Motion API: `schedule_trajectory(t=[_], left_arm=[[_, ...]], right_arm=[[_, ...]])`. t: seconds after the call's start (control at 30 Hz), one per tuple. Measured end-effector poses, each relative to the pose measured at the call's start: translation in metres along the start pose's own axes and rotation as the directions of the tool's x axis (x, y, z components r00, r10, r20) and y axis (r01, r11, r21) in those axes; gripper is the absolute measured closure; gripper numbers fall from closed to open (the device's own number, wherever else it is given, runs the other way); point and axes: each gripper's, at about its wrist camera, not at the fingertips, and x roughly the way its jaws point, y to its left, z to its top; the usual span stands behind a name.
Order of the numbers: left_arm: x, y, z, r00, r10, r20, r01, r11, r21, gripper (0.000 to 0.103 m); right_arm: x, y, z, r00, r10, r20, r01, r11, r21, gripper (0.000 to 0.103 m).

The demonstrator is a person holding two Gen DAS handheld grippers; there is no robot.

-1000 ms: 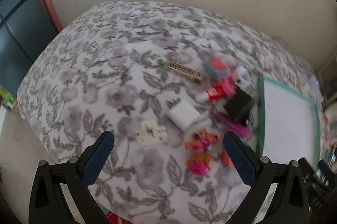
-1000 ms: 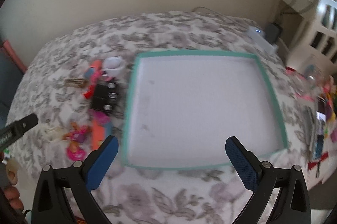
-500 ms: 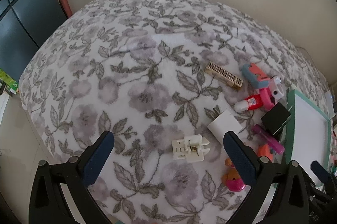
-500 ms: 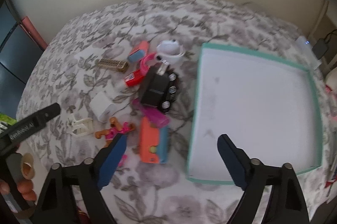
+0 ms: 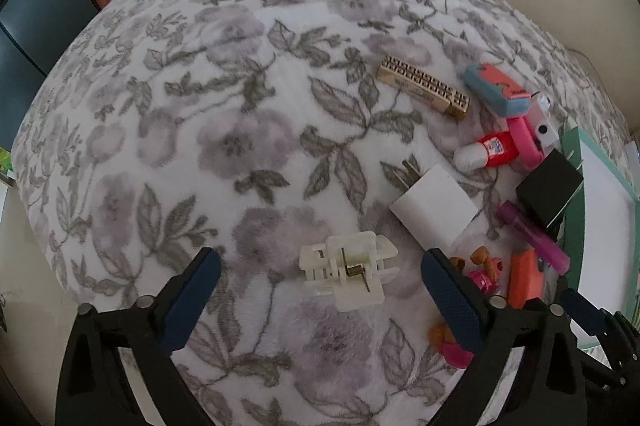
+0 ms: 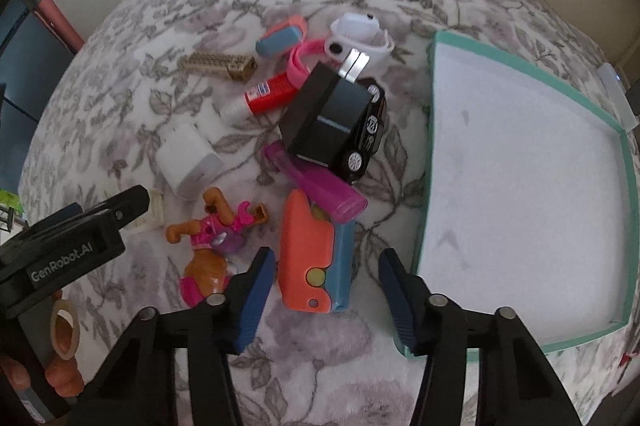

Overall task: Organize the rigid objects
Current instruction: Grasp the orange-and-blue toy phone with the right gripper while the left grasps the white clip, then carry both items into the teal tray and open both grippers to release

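Small objects lie on a floral blanket (image 5: 240, 145). My left gripper (image 5: 320, 286) is open, its fingers on either side of a white plastic clip (image 5: 346, 270). A white charger (image 5: 434, 211) lies just beyond it. My right gripper (image 6: 326, 292) is open around the near end of an orange and blue toy (image 6: 314, 258). Beyond it lie a purple tube (image 6: 316, 181), a black charger (image 6: 330, 115) leaning on a black toy car (image 6: 366, 141), a red tube (image 6: 266, 95) and a pink dog figure (image 6: 212, 242).
A teal-rimmed white tray (image 6: 624, 161) sits to the right of the pile and also shows in the left wrist view (image 5: 574, 145). A gold comb-like bar (image 5: 424, 89), a blue-pink case (image 5: 496, 87) and a white watch (image 6: 360, 39) lie farther back. The left gripper's body (image 6: 72, 250) is at the right view's left edge.
Both grippers have moved closer to the blanket. The left one has come around the white clip. The right one swung left from the tray to the orange and blue toy.
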Motion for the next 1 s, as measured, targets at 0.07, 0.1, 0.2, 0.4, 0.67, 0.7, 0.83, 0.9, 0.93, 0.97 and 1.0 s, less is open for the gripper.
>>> schedule_trajectory(t=[0.07, 0.1, 0.2, 0.4, 0.67, 0.7, 0.83, 0.9, 0.93, 0.97, 1.0], left_arm=[[0.004, -0.001, 0.000, 1.000, -0.003, -0.010, 0.003, 1.000, 0.007, 0.015], [0.007, -0.002, 0.001, 1.000, -0.005, -0.017, 0.005, 1.000, 0.009, 0.016], [0.014, -0.003, 0.002, 1.000, -0.003, -0.031, 0.003, 1.000, 0.013, 0.025], [0.028, -0.008, 0.005, 0.998, -0.010, -0.057, 0.011, 1.000, 0.017, 0.041], [0.036, -0.016, 0.011, 0.999, 0.017, -0.050, -0.015, 0.999, 0.043, 0.045], [0.035, -0.019, 0.012, 0.998, 0.019, -0.051, -0.017, 0.999, 0.046, 0.046], [0.029, -0.025, 0.008, 0.997, 0.047, -0.064, -0.043, 0.997, 0.069, 0.049], [0.027, -0.028, 0.005, 0.996, 0.059, -0.072, -0.054, 0.996, 0.075, 0.049], [0.026, -0.029, 0.004, 0.995, 0.066, -0.077, -0.061, 0.995, 0.075, 0.049], [0.025, -0.030, 0.003, 0.994, 0.071, -0.081, -0.066, 0.995, 0.074, 0.049], [0.023, -0.032, 0.002, 0.994, 0.074, -0.082, -0.068, 0.995, 0.073, 0.049]], right_arm=[[0.006, 0.002, 0.001, 1.000, -0.009, -0.014, 0.009, 1.000, -0.007, 0.050], [0.008, 0.002, 0.001, 1.000, -0.007, -0.018, 0.006, 1.000, -0.007, 0.050], [0.014, 0.004, 0.005, 0.999, 0.006, -0.032, -0.006, 1.000, 0.003, 0.053], [0.031, 0.010, 0.009, 0.999, -0.026, -0.041, 0.025, 1.000, -0.015, 0.054], [0.039, 0.029, 0.013, 0.997, -0.073, -0.022, 0.072, 0.995, -0.066, 0.056], [0.039, 0.030, 0.013, 0.997, -0.075, -0.019, 0.073, 0.995, -0.070, 0.056], [0.041, 0.032, 0.006, 0.997, -0.074, -0.023, 0.072, 0.995, -0.069, 0.058], [0.040, 0.030, -0.001, 0.997, -0.067, -0.031, 0.065, 0.996, -0.066, 0.058], [0.040, 0.031, -0.002, 0.997, -0.064, -0.035, 0.061, 0.996, -0.066, 0.058], [0.040, 0.031, -0.004, 0.997, -0.060, -0.040, 0.057, 0.996, -0.064, 0.058], [0.040, 0.032, -0.005, 0.998, -0.055, -0.043, 0.052, 0.997, -0.061, 0.058]])
